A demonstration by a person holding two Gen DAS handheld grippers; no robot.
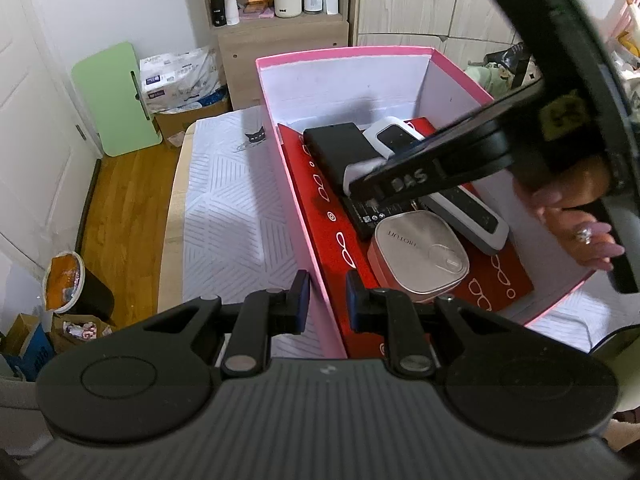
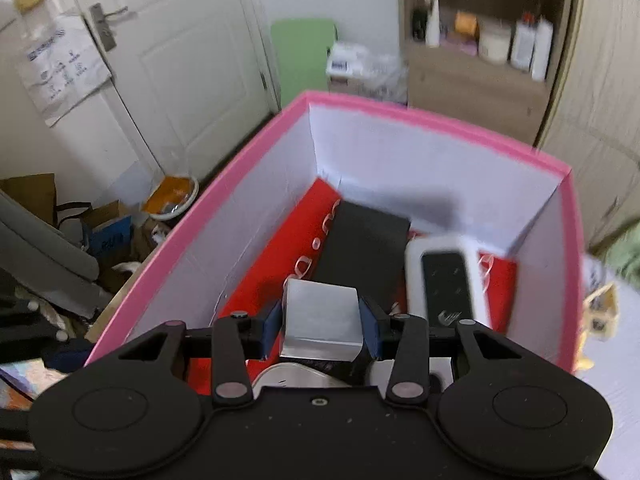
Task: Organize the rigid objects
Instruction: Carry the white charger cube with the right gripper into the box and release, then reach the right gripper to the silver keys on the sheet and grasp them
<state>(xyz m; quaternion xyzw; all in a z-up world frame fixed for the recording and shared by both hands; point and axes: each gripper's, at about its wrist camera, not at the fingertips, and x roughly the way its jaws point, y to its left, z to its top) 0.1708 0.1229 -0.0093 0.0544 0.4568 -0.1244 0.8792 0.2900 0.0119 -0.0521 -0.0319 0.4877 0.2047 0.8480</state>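
Observation:
A pink box (image 1: 344, 54) with white inner walls stands on the bed. Inside lie a red glasses-print box (image 1: 320, 200), a black slab (image 1: 332, 144), a white and black device (image 1: 460, 200) and a pink-grey rounded case (image 1: 420, 256). My left gripper (image 1: 327, 300) straddles the box's near left wall, jaws close on it. My right gripper (image 2: 320, 326) is shut on a silver-grey block (image 2: 320, 320) and holds it inside the pink box (image 2: 400, 120), above the black slab (image 2: 364, 244) and beside the white device (image 2: 444, 280). The right gripper also shows in the left wrist view (image 1: 360, 188).
A white patterned mattress (image 1: 228, 216) carries the box. A wooden shelf unit (image 1: 280, 20) with bottles stands behind. A green board (image 1: 116, 96), a tissue pack (image 1: 180, 76), a bin (image 1: 64, 280) and bags sit on the floor at left. A white door (image 2: 180, 60) is at left.

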